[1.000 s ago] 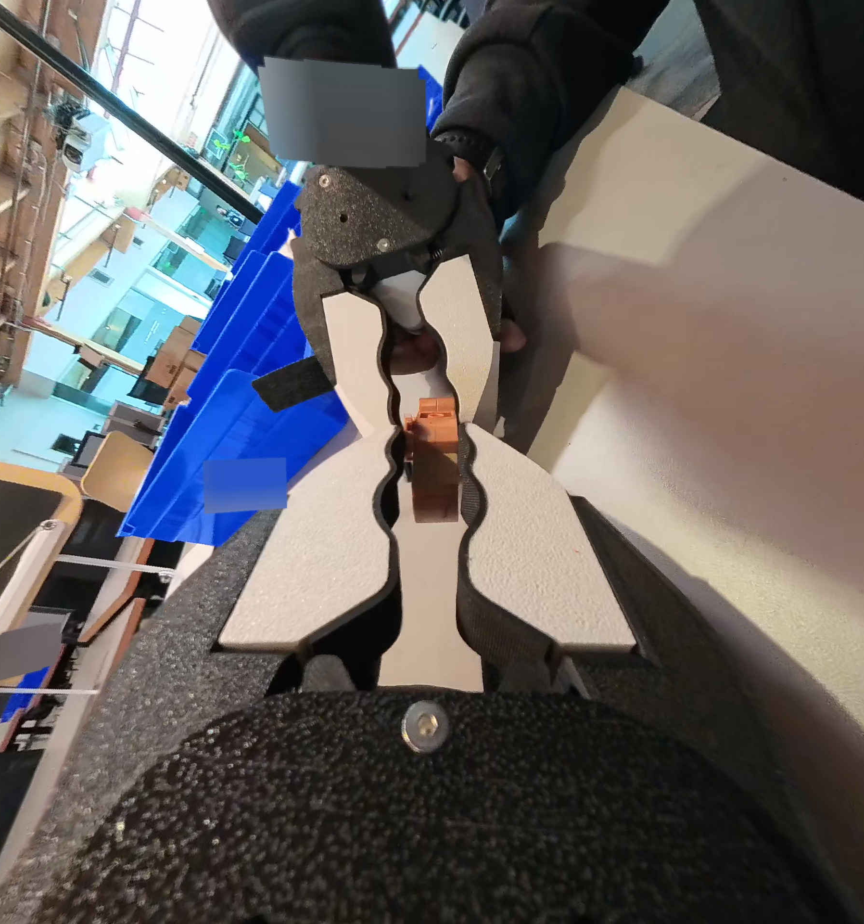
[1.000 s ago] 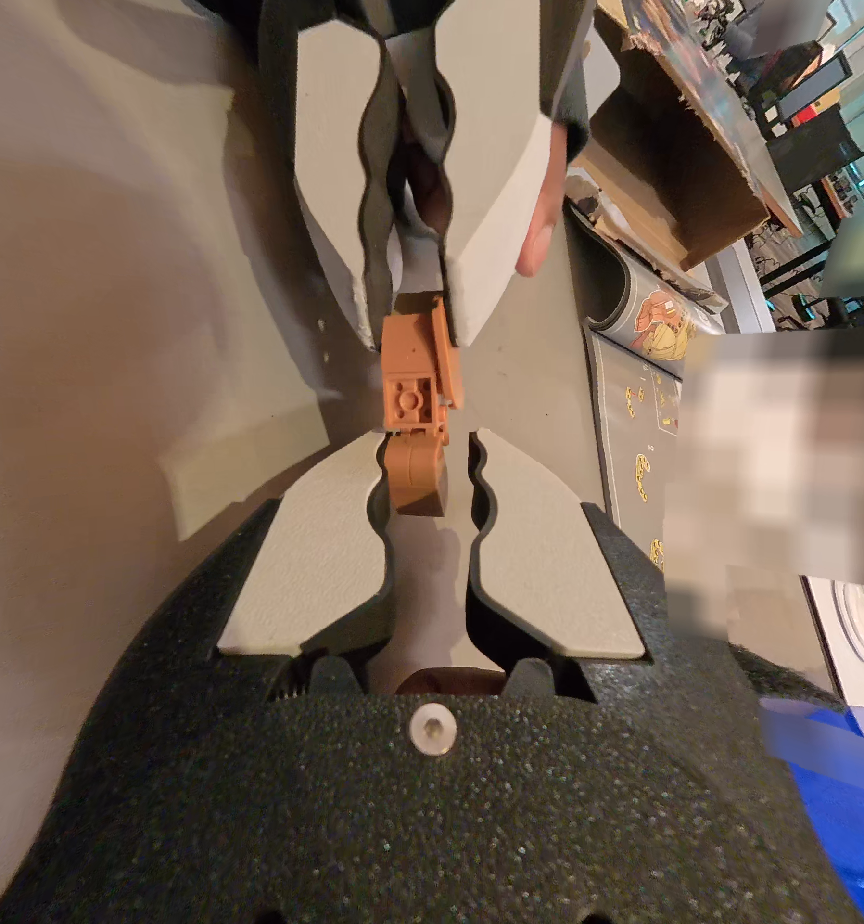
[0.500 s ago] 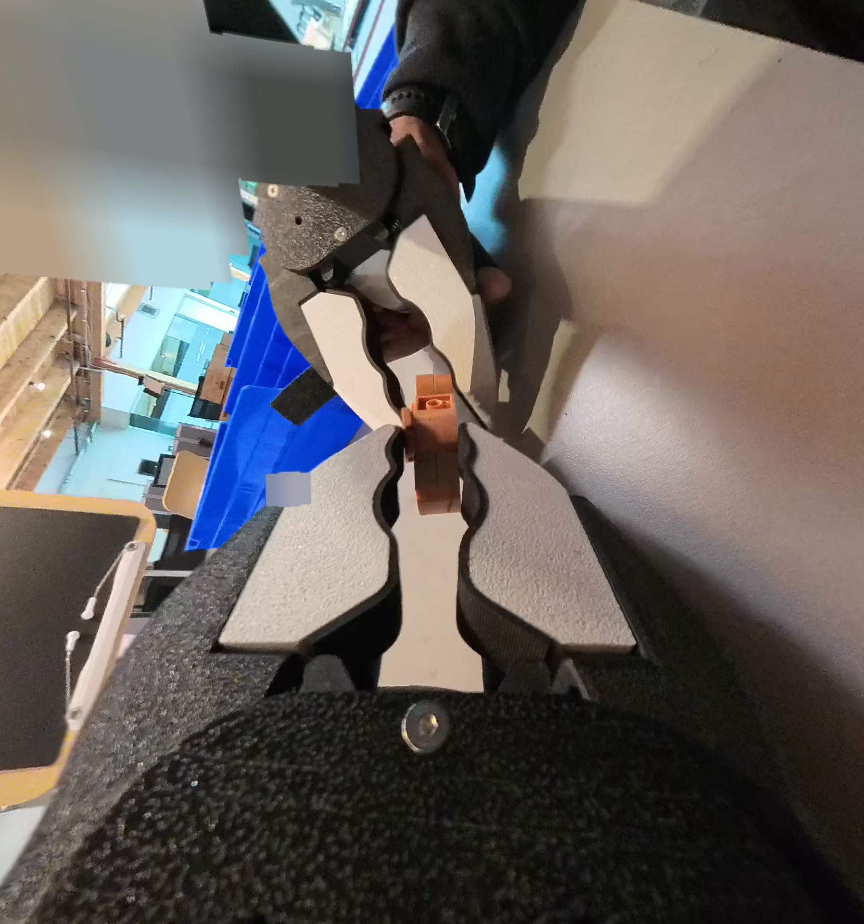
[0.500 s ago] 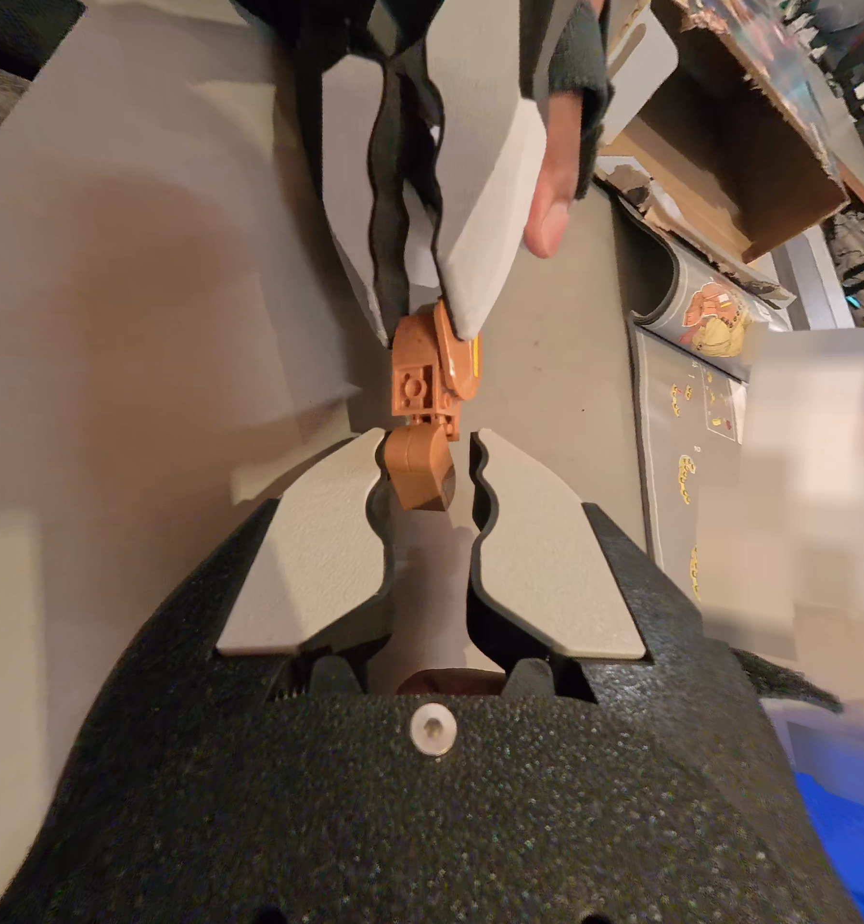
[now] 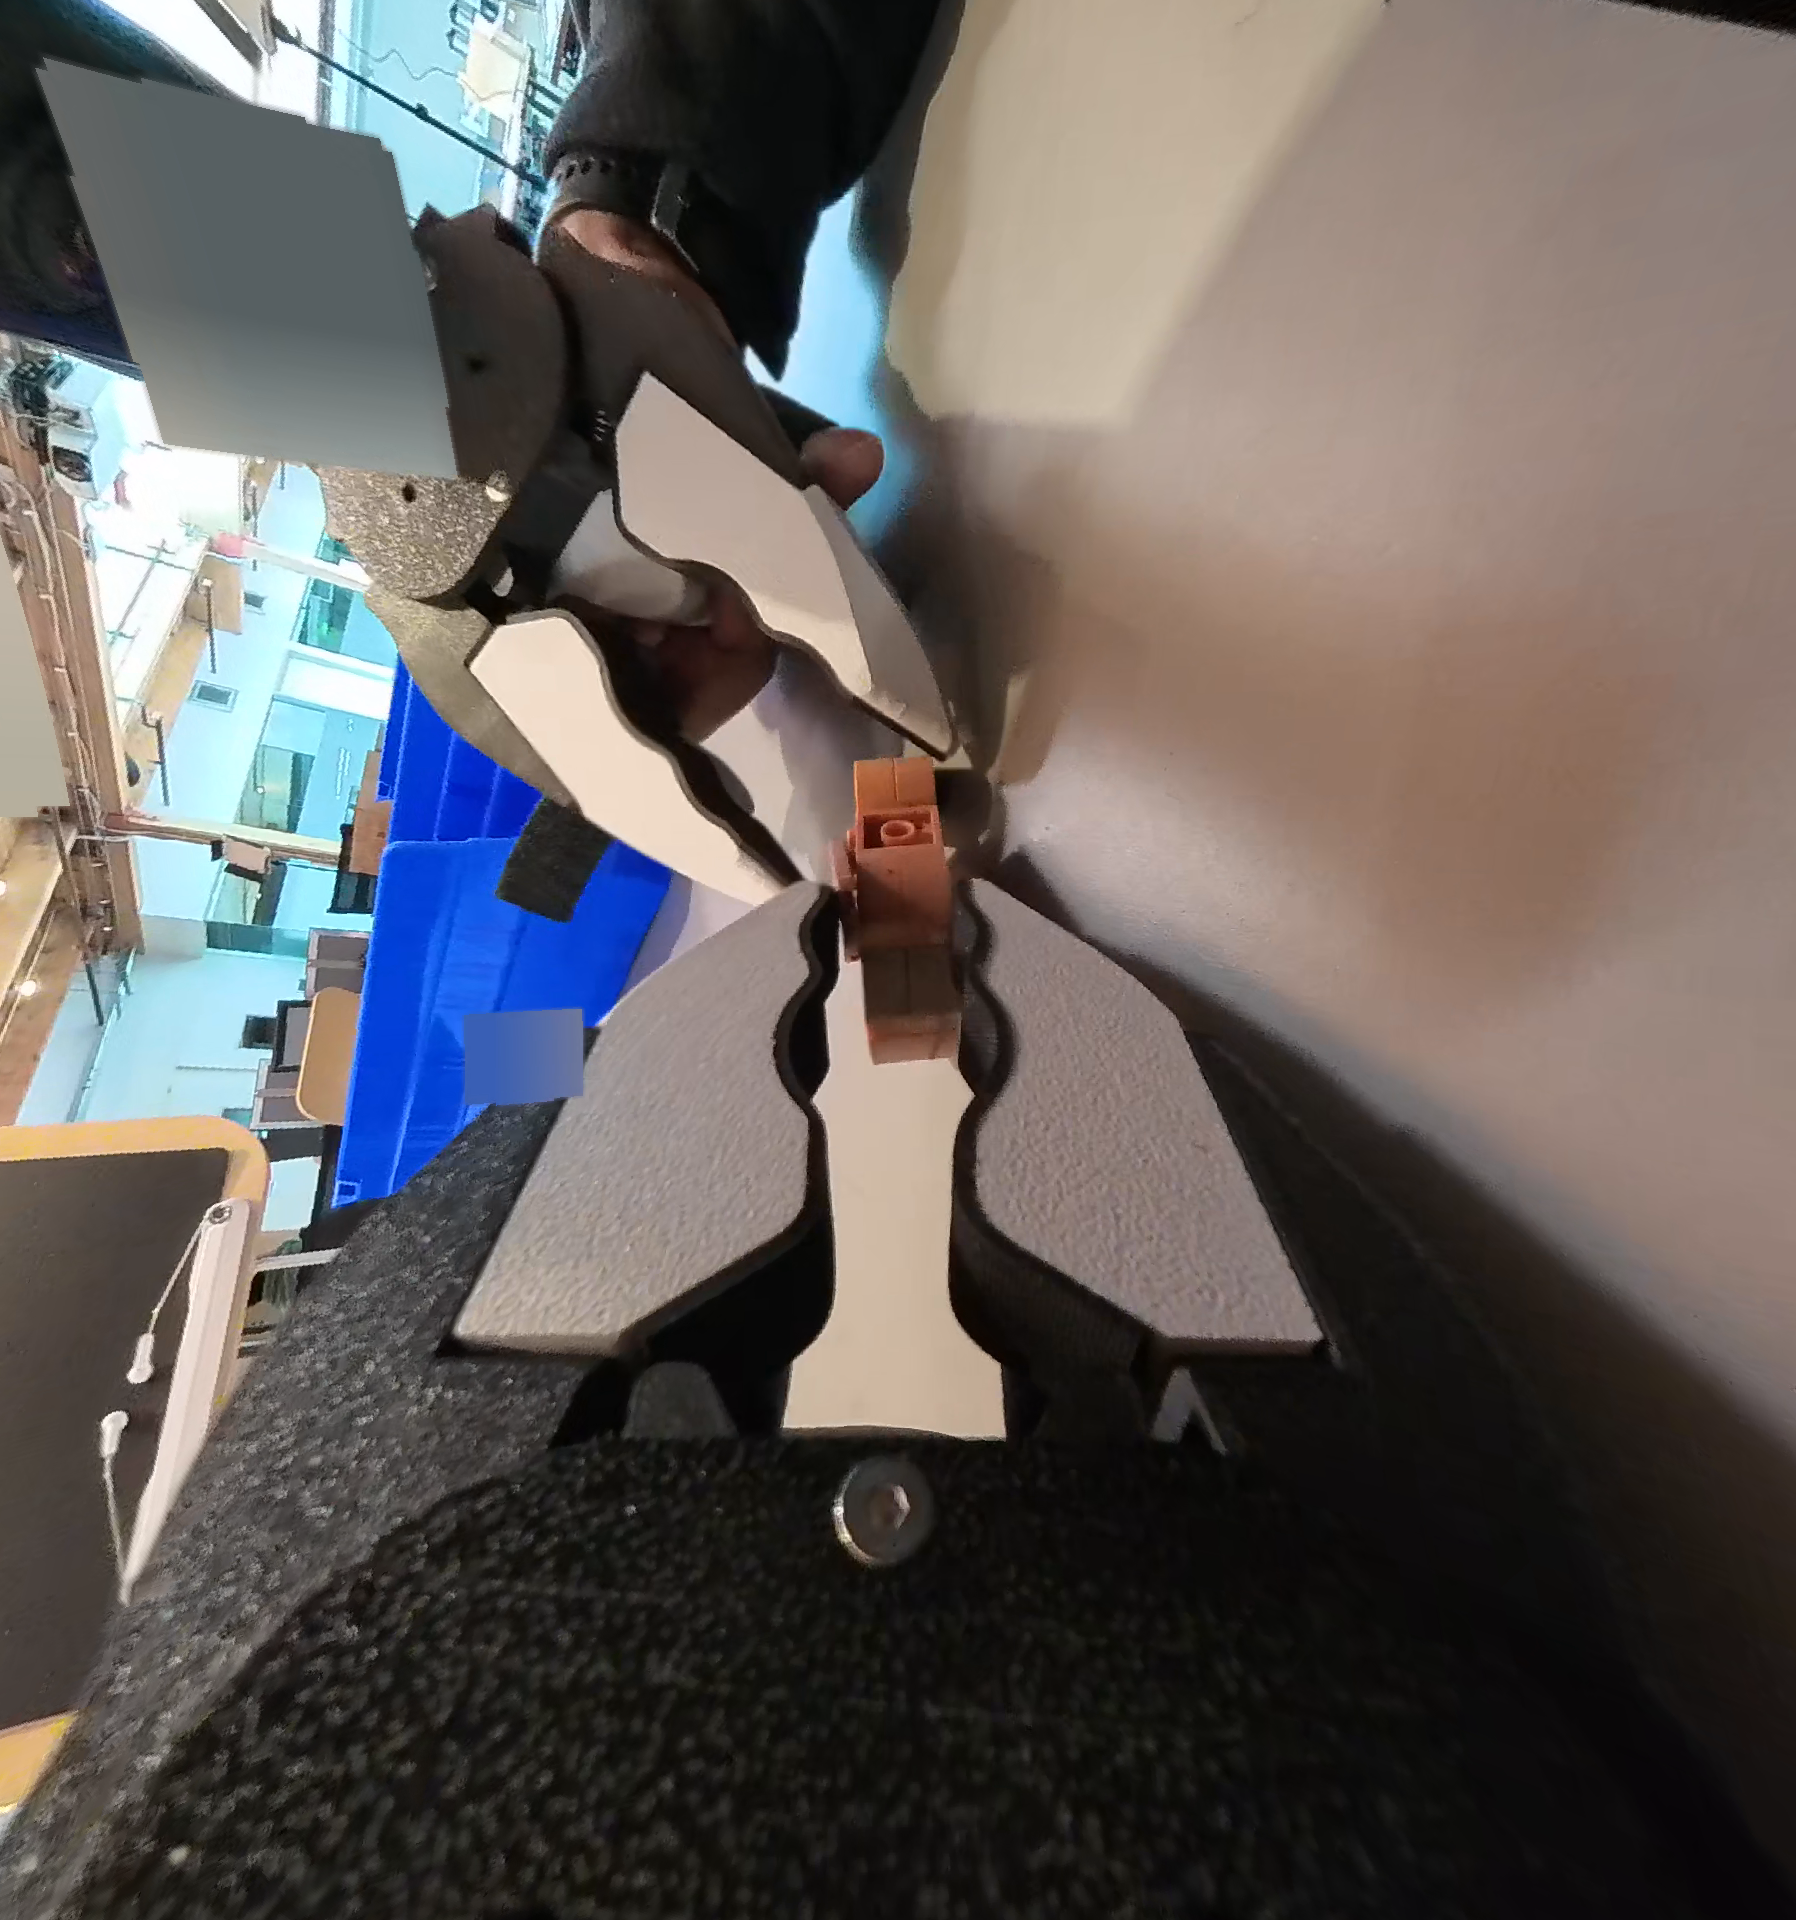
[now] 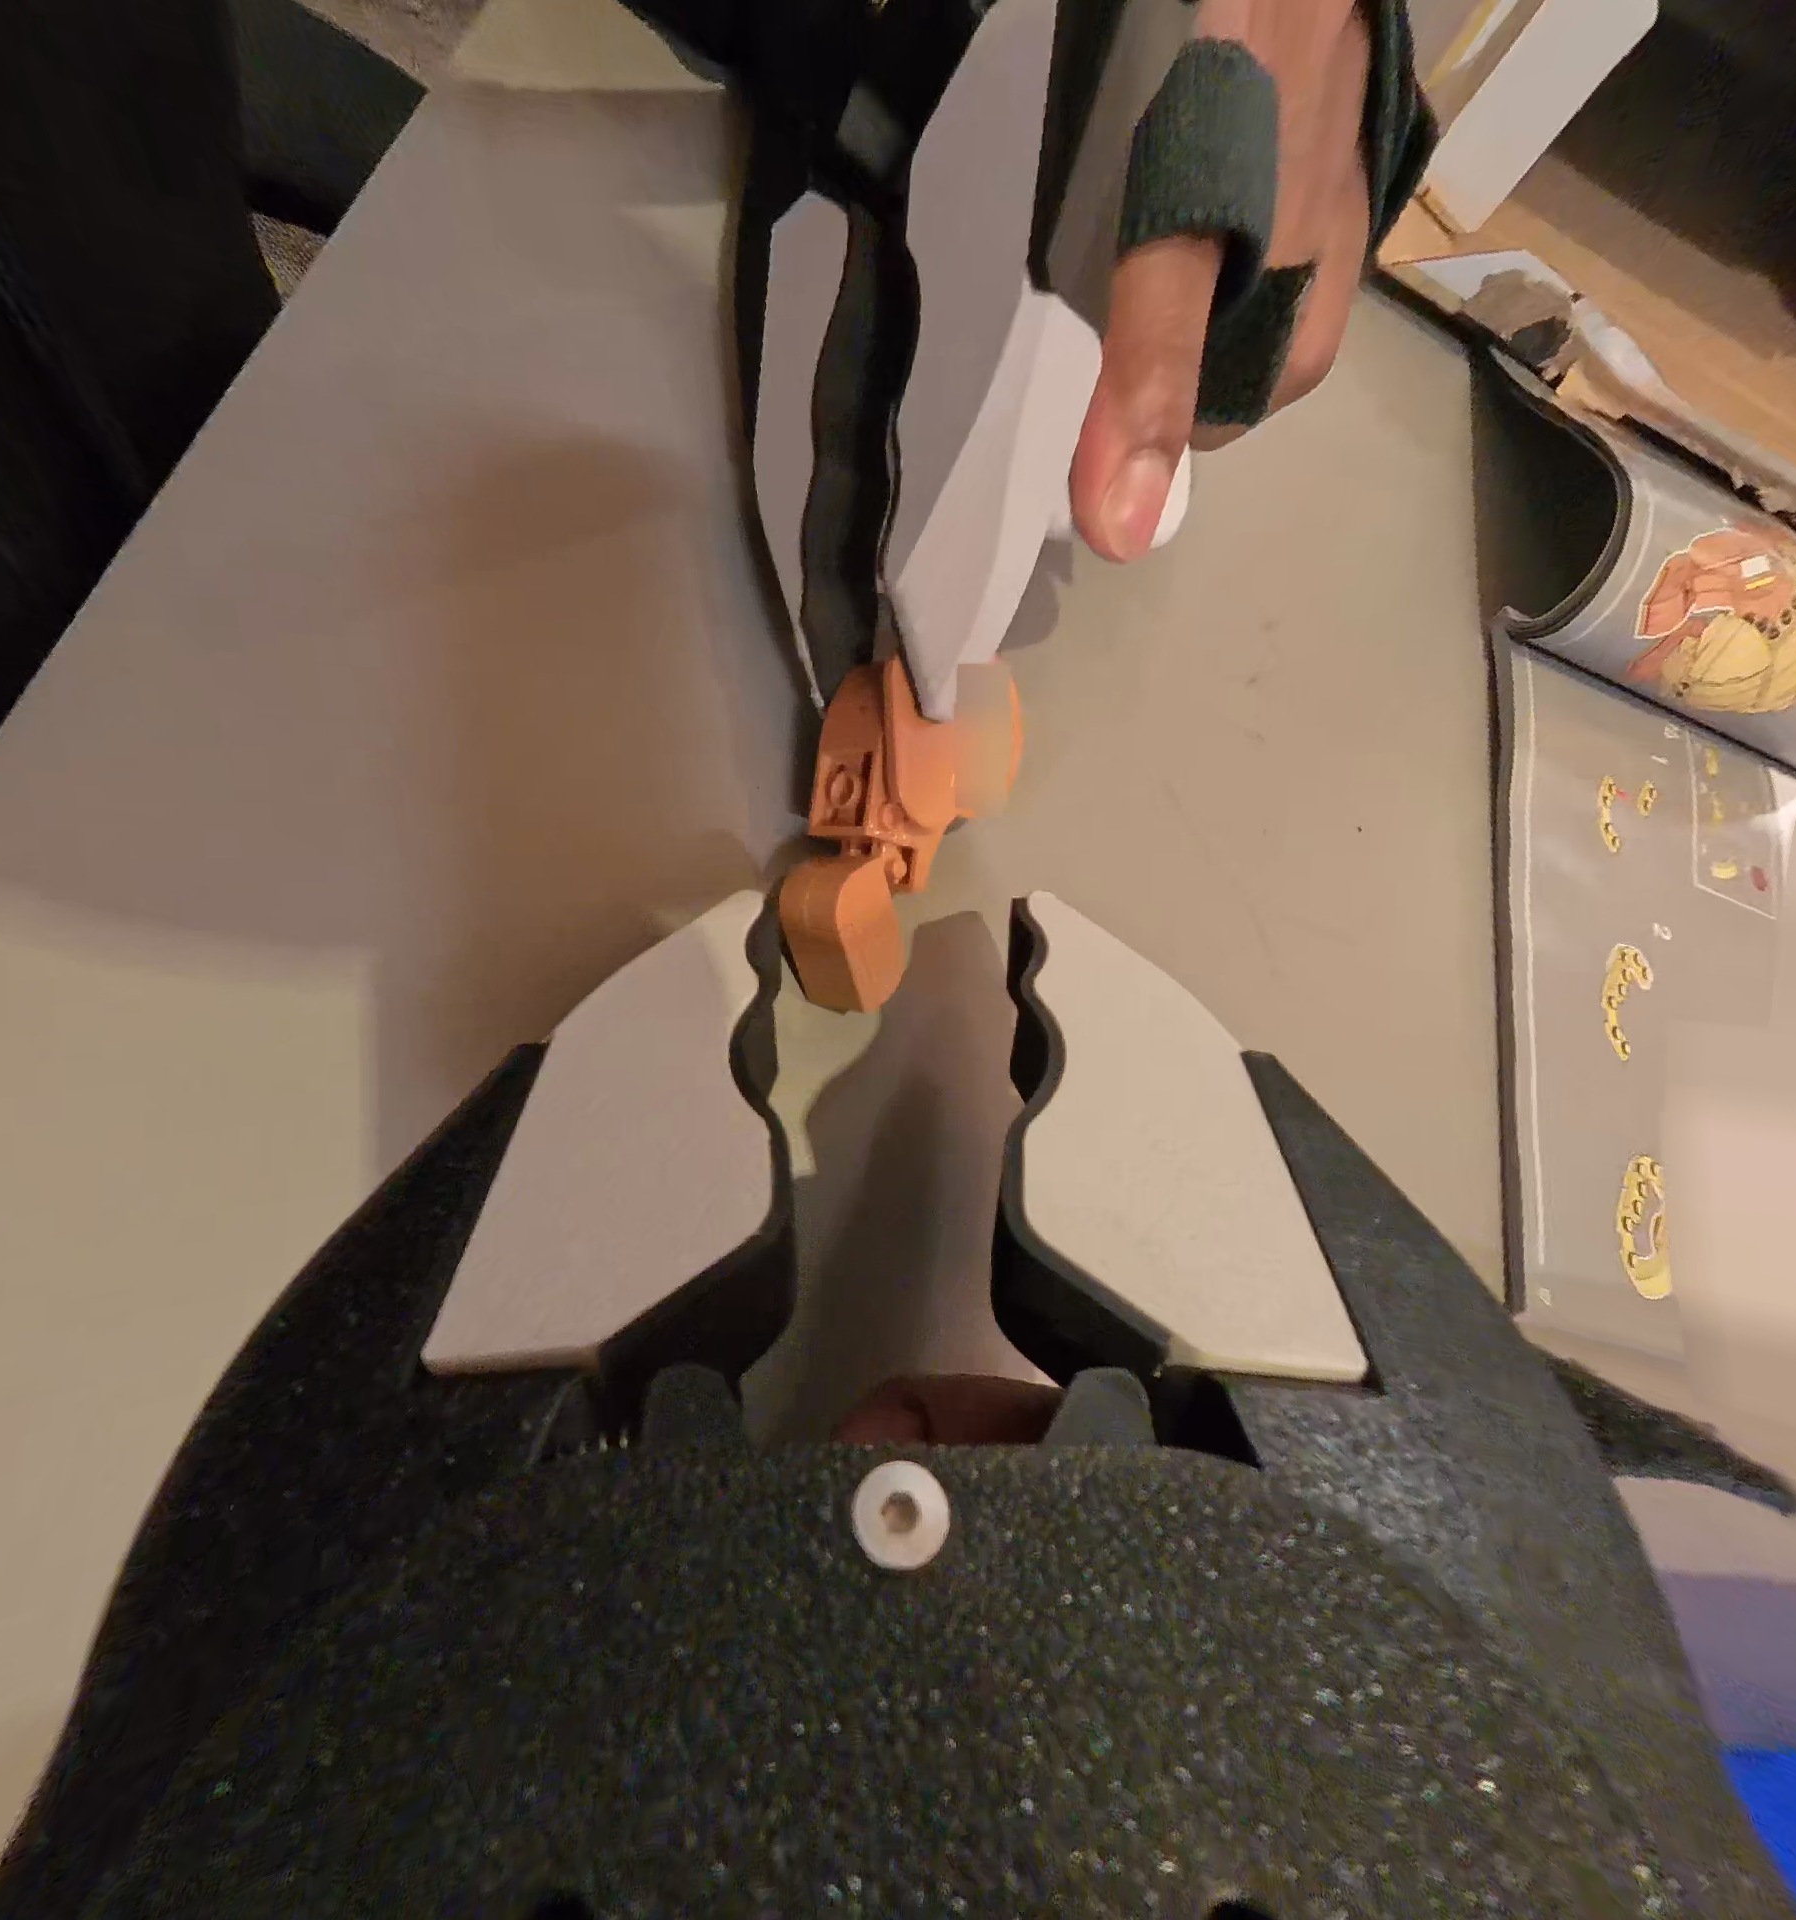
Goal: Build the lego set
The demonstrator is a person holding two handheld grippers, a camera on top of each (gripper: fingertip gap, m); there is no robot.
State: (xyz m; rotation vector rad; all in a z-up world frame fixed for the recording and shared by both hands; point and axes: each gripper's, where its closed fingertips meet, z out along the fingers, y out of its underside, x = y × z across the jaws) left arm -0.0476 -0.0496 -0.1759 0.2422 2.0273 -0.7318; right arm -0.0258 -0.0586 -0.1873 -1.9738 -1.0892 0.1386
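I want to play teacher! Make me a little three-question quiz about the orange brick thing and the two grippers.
1. True or false: the right gripper is clamped shut on the orange brick assembly.
2. Which gripper holds the assembly: A left, B right, C neither?
3. Fill in: beside the grey table lies a printed building ____.

Key: 1 false, its jaws stand apart; 2 A; 3 booklet.

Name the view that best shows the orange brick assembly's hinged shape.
Right wrist view: the orange brick assembly shows both angled sections. The left wrist view shows it narrow and end-on, clamped in the left gripper.
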